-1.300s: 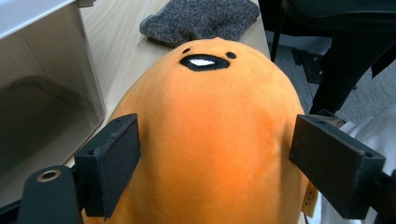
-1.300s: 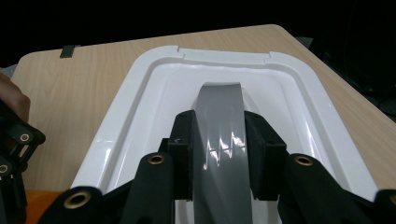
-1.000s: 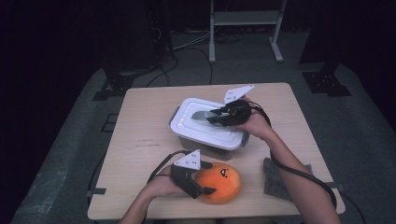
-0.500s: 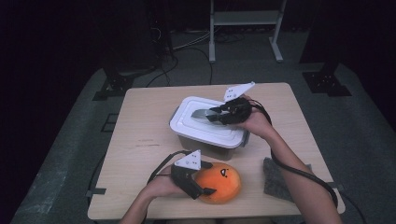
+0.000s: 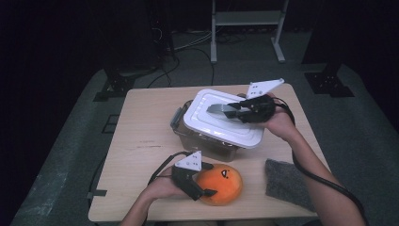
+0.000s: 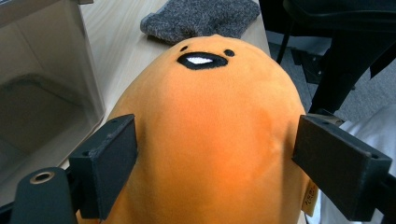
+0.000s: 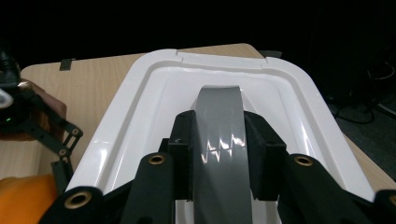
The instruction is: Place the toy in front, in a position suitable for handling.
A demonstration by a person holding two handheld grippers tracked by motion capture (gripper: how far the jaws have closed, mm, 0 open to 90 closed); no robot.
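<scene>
The right claw point(image 7: 218, 154) is squeezed tight on the grey handle point(image 7: 218, 126) in the middle of the white lid point(image 5: 221, 120). The lid sits tipped over the clear box point(image 5: 200, 141) at the back of the tabletop point(image 5: 141, 141), so it looks like the lid is being lifted off. To do this well, I think the claw should hold the handle firmly, lift the lid straight and flat so it does not catch on the box, and carry it clear before putting it down. The left claw point(image 6: 215, 163) has its two black pads on both sides of the orange soft toy point(image 6: 210, 140), touching it. The toy sits at the near edge of the tabletop, just in front of the box. It looks ready to go in once the box is open, so this claw should wait and hold gently. Off to the right lies a grey cloth point(image 5: 287, 183). Counting up: two claws, one lid, one box, one toy with a little face, and one cloth.
</scene>
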